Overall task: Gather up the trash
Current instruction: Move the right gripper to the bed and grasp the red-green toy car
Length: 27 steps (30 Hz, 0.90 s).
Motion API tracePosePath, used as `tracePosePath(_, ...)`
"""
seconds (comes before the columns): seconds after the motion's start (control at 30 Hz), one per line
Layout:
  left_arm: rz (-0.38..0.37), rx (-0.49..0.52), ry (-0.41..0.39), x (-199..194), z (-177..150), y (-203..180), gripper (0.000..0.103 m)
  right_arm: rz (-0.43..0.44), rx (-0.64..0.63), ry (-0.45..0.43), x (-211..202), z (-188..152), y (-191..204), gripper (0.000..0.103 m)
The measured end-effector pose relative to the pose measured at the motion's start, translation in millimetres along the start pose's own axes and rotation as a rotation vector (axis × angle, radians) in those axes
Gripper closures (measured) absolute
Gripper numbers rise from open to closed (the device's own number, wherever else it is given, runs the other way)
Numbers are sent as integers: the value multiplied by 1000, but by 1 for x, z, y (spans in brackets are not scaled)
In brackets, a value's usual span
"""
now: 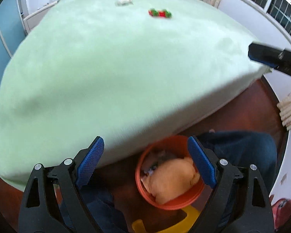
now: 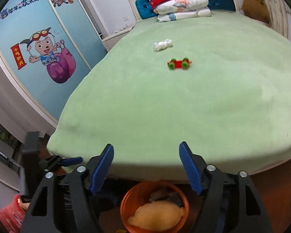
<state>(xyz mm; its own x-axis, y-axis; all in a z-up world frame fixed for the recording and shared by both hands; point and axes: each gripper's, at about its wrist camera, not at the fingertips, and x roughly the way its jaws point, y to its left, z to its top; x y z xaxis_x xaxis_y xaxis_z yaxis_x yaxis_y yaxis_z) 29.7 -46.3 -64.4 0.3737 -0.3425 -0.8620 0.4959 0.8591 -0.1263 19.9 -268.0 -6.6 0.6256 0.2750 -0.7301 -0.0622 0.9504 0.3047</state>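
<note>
An orange bin (image 1: 145, 192) stands on the floor at the foot of the bed and holds a crumpled yellow-orange wad (image 1: 172, 180) and darker scraps. It also shows in the right wrist view (image 2: 126, 203). A crumpled white paper (image 2: 163, 45) lies far up the green bed, also in the left wrist view (image 1: 125, 0). A red toy with green wheels (image 2: 180, 63) lies nearer on the bed, also in the left wrist view (image 1: 160, 13). My left gripper (image 1: 145, 159) is open and empty above the bin. My right gripper (image 2: 146, 165) is open and empty over the bed's foot edge.
The green bed (image 2: 184, 106) fills both views. Folded quilts and a red pillow (image 2: 182, 3) lie at the headboard. A wardrobe with cartoon doors (image 2: 38, 44) stands left. A yellow stool (image 1: 184, 219) sits by the bin. Dark wood floor (image 1: 248, 112) runs along the bed's right side.
</note>
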Motion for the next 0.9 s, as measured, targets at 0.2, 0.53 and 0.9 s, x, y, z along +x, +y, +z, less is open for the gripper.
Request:
tracePosePath(0.2,16,-28,-75,-14,38,17,14,-38,-61,-2,30,51,-7,20)
tracePosePath(0.53,36,-57,-85,-1,84,41,13,-155,-200,103,133,151,-35,7)
tracePosePath(0.9,51,-72,-72,24,128,58,13,-263,-367,204,236,201,-50,8)
